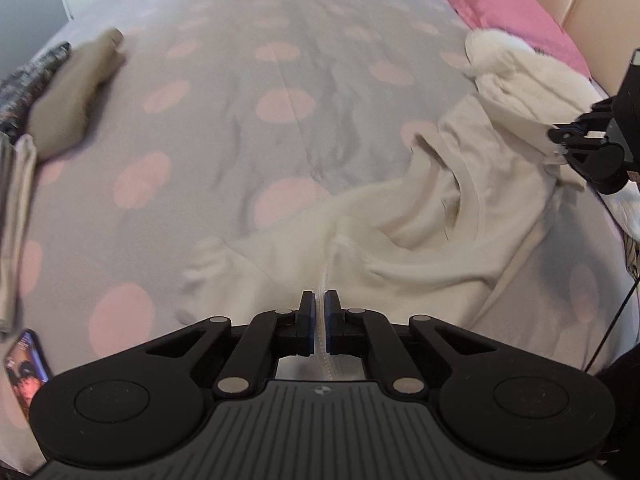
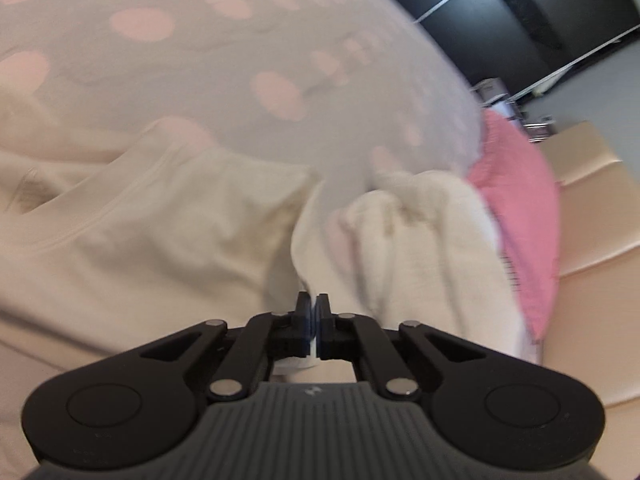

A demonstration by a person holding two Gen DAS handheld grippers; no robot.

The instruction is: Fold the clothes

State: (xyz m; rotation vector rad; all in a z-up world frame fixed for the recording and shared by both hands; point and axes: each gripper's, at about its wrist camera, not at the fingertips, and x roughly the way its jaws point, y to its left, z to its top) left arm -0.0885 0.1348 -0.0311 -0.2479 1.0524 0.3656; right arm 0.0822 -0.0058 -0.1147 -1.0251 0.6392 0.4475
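A cream garment (image 1: 432, 240) lies crumpled across the near right part of the bed. My left gripper (image 1: 319, 300) is shut on a seamed edge of it at the near middle. My right gripper (image 1: 560, 136) shows at the far right of the left wrist view, pinching another edge of the same garment. In the right wrist view the right gripper (image 2: 313, 304) is shut on the cream garment (image 2: 160, 224), with a fluffy white cloth (image 2: 420, 232) just beyond the fingertips.
The grey bedspread with pink dots (image 1: 260, 120) stretches away. Folded beige clothes (image 1: 76, 96) and a dark patterned item (image 1: 24, 84) lie at the far left. A phone (image 1: 26, 364) lies near left. A pink pillow (image 1: 500, 0) and beige headboard (image 2: 592, 200) stand at the right.
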